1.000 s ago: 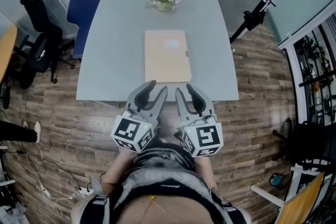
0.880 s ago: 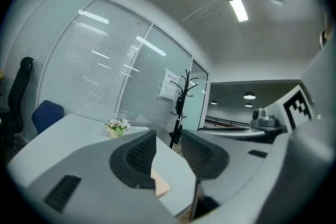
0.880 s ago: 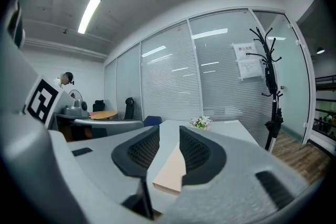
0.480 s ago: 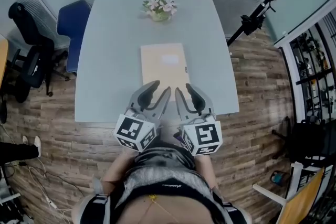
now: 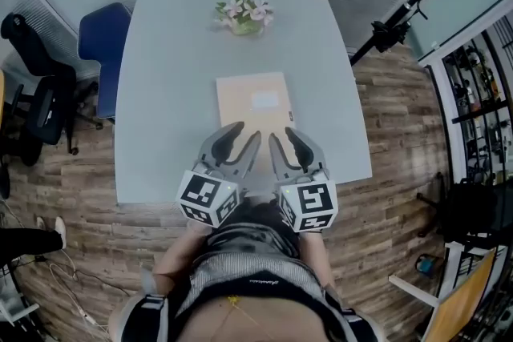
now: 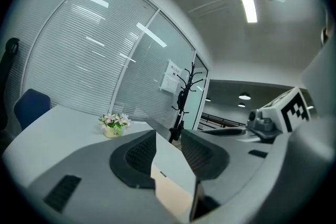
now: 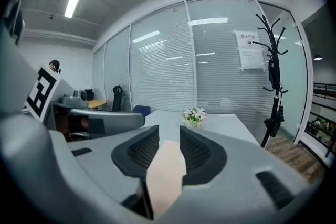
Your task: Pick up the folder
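Observation:
A flat beige folder [image 5: 255, 102] lies on the pale grey table [image 5: 164, 100], its long side running away from me. My left gripper [image 5: 248, 130] and right gripper [image 5: 281, 133] hover side by side over the folder's near end, close to the table's front edge. Both are open, with nothing between their fingers. In the left gripper view the folder [image 6: 174, 194] shows through the gap of the left gripper [image 6: 169, 152]. In the right gripper view the folder [image 7: 167, 170] shows likewise below the right gripper [image 7: 169, 145].
A small pot of flowers [image 5: 243, 12] stands at the table's far end. A blue chair [image 5: 100, 44] and a black office chair [image 5: 40, 96] stand left of the table. A black coat stand [image 5: 405, 0] rises at the far right. Wood floor surrounds the table.
Both grippers have advanced together over the table's front edge. The table and folder sit nearer in the head view, and the fingertips now overlap the folder's near end.

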`<state>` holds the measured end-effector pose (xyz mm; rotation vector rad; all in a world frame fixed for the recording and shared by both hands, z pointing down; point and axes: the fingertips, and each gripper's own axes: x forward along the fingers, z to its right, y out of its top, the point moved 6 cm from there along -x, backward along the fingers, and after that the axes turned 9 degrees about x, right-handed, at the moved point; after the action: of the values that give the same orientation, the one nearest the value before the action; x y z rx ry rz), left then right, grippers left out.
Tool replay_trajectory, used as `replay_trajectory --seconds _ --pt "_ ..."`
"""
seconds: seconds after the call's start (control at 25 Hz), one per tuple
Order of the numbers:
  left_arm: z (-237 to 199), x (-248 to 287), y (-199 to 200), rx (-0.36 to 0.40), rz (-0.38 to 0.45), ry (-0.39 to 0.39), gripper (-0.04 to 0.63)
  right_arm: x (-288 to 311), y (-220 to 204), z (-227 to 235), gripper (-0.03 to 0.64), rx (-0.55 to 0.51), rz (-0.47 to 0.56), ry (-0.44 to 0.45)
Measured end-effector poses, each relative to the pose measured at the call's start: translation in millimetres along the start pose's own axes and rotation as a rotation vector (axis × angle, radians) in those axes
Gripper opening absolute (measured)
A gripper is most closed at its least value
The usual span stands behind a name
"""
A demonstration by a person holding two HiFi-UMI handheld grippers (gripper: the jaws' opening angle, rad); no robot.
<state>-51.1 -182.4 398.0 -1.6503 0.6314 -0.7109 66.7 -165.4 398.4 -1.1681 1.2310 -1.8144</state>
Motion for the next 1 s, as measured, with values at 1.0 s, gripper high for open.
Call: replay_trajectory --seconds 1.0 --pt "-83 39 -143 -0.210 -0.373 0.259 0.156 84 -116 103 0.146 0.055 -0.390 -0.089"
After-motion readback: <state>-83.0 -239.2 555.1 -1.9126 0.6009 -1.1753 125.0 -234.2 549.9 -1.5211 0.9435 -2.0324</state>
